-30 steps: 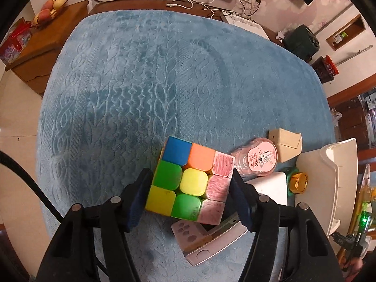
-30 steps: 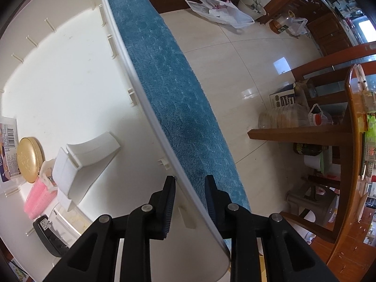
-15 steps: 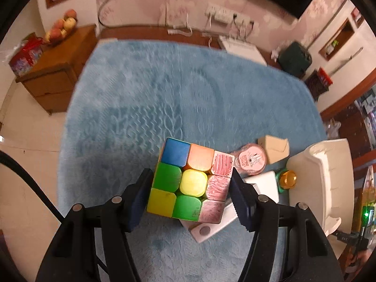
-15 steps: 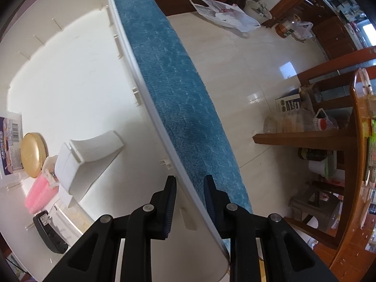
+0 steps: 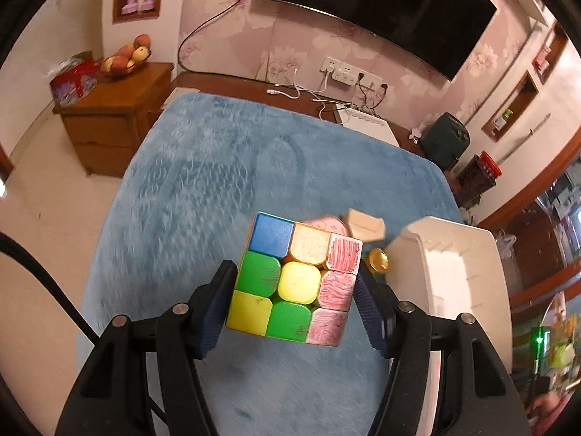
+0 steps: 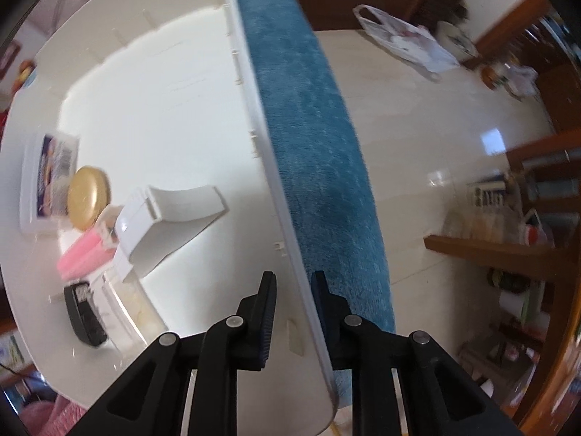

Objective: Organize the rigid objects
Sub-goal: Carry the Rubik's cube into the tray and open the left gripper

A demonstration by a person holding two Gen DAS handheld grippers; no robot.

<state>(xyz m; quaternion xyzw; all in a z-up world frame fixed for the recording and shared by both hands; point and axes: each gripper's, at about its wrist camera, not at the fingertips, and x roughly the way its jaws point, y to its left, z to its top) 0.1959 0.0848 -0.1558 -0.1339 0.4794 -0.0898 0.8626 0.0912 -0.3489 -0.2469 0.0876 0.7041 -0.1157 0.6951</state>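
Left gripper [image 5: 296, 301]: its fingers pinched the puzzle cube [image 5: 296, 278] by two opposite sides, holding it clear above the blue-covered counter [image 5: 203, 189].
Right gripper [image 6: 293, 305]: its jaws had just been closing, one finger on each side of the white bin [image 6: 276, 196] wall, astride the rim at the counter's edge.
Bin contents: a gold lid [image 6: 87, 198], a white dispenser [image 6: 159, 225], a pink item [image 6: 83, 256], a black object [image 6: 85, 314].
Near the bin: a tan box [image 5: 365, 225] on the counter.

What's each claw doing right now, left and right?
Left claw: shut on the puzzle cube, lifted off the blue blanket.
Right claw: jaws just closing on the white bin's wall; contact unclear.
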